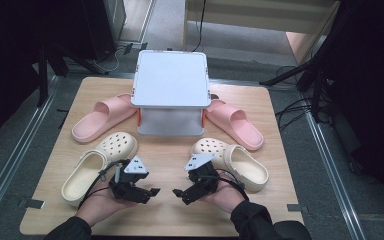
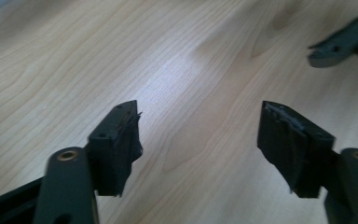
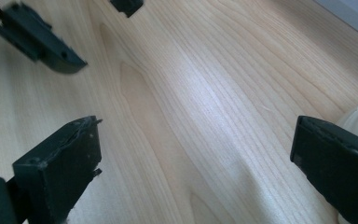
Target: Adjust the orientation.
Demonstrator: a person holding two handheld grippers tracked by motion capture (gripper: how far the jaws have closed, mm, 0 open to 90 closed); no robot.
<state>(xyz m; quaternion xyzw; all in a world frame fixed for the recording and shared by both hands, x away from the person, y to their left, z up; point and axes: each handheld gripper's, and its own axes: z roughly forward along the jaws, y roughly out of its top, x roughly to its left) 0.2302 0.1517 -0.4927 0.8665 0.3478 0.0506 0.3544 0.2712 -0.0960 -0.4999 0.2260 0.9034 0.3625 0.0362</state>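
The left tool (image 1: 152,191) and right tool (image 1: 176,192) rest low over the wooden surface (image 1: 167,165), tips facing each other, both with jaws spread wide and nothing between them. The left cream clog (image 1: 97,165) lies just beside the left tool, and the right cream clog (image 1: 235,162) seems to touch the right hand (image 1: 225,194).

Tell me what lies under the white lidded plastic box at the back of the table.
The white lidded plastic box stands on the wooden table. A pink slide sandal pokes out at its left and another at its right; their inner ends are hidden by it. Its contents are covered.
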